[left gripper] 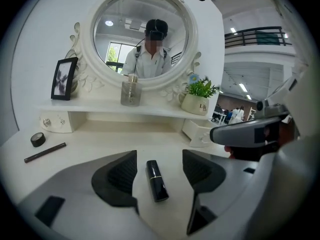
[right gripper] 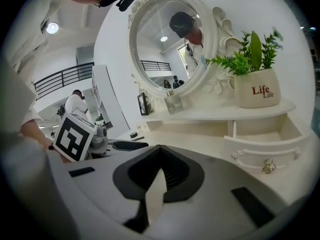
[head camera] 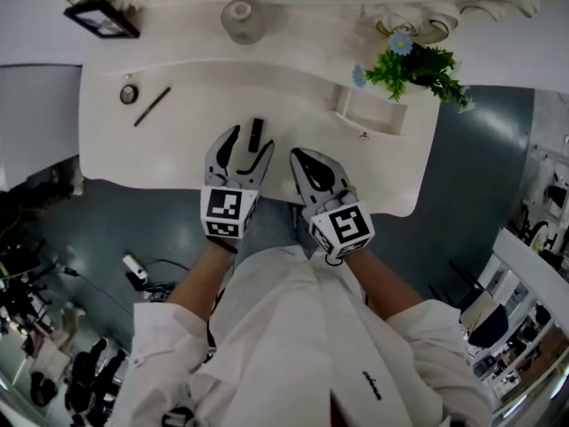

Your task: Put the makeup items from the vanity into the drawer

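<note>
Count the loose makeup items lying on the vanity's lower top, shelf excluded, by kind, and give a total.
Black lipstick tube: 1
Thin dark makeup pencil: 1
Small round black pot: 1
Total: 3

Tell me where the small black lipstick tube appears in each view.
Head view: the black lipstick tube lies on the white vanity top, at the centre, between the open jaws of the left tool.
Left gripper view: the tube is at lower centre, between the jaws.
Right gripper view: not visible.
Shared landmark: the green plant in a white pot.
</note>
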